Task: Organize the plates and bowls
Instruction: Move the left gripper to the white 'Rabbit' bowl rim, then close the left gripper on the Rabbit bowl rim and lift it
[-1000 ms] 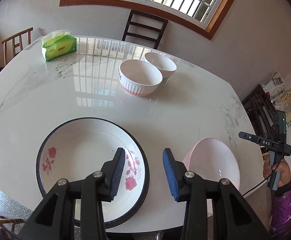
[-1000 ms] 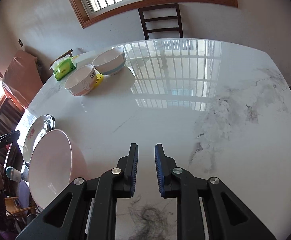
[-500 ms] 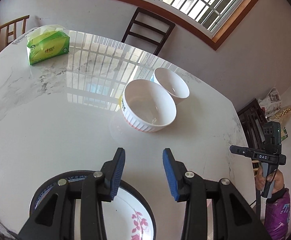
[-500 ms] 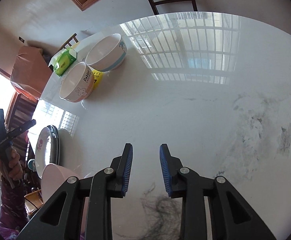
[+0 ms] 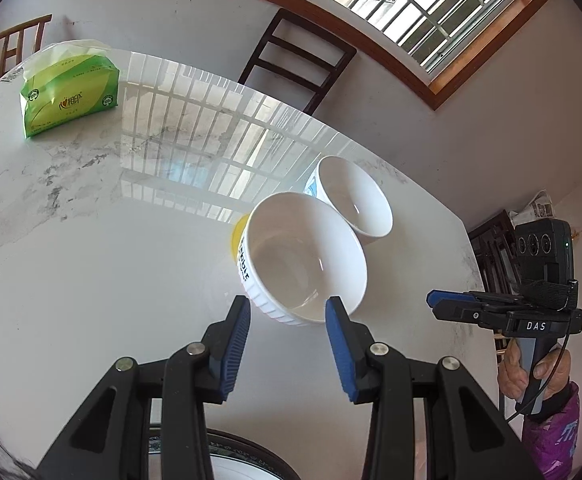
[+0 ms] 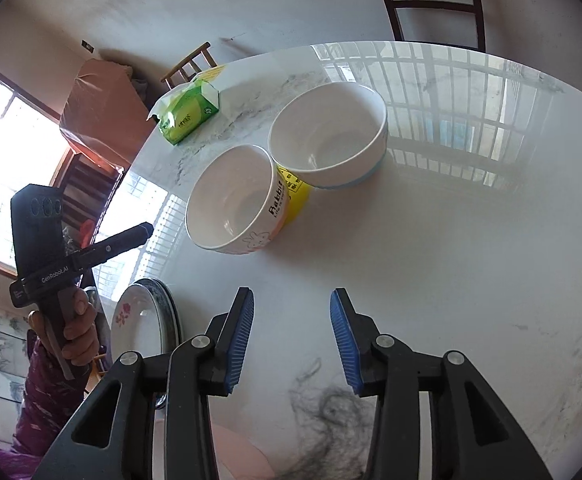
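Up close, the left gripper (image 5: pixel 287 312) hangs over the glossy white marble-patterned round table (image 5: pixel 91 240) with its blue-padded jaws spread apart, holding nothing, the near edge of the ribbed white ceramic bowl with a pink base and rabbit print (image 5: pixel 303 258) lying between the two fingertips in the left wrist view. Just behind that bowl, touching or nearly touching it, sits the smooth white ceramic bowl with a pale blue band (image 5: pixel 353 196), and a small yellow object (image 5: pixel 237 234) peeks out between the two. The green plastic pack of tissues (image 5: pixel 69 88) lies well apart, toward the far side of the table. At the near table edge, below the left gripper, the dark-rimmed white plate with red flowers (image 6: pixel 141 326) shows. The right gripper (image 6: pixel 291 310) likewise hovers above bare tabletop with its jaws wide apart and empty, both bowls ahead of it, and a pale pink bowl (image 6: pixel 243 456) shows low between its arms.
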The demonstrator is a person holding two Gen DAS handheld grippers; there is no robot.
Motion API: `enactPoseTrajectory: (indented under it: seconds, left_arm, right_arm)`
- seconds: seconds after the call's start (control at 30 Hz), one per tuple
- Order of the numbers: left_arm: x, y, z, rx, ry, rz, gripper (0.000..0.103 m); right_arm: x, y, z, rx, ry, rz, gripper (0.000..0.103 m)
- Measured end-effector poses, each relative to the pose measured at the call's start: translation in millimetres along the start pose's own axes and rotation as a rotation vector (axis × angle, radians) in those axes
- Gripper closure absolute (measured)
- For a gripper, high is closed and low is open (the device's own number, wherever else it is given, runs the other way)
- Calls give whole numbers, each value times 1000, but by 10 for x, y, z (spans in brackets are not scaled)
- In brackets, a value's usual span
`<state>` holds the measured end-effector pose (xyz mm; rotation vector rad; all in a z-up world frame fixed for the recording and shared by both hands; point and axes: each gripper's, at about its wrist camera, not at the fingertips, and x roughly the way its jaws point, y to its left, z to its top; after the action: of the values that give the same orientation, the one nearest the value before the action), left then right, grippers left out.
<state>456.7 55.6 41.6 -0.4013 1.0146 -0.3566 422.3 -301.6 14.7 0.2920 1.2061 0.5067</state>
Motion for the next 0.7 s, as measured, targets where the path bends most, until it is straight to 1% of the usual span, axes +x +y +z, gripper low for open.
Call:
enactPoseTrajectory:
  seconds: [0.03,0.1,0.23,0.33,0.43,0.57,0.7]
  left_arm:
    - [31,15,17,-2,4,3,63]
    - [78,50,29,-18,13,-28,63]
    - [156,89,60,-31,20,-34,63]
    - [202,116,82,-37,24,-38,63]
    - [242,124,96,-34,18,-28,63]
    - [288,109,98,-17,4,-2,63]
    - [341,136,79,-27,3,15,63]
  right_arm:
    - [42,19,52,7,8,6,63]
    - [118,68,138,7,15,-6,62]
    - [291,159,274,16,26,-11,61]
    - [379,194,316,20,30,-14,61]
    - [475,209,360,35,37,-12,61]
    - [601,228,417,45,46,-36,61]
    - [747,219,476,57,64,-59,61]
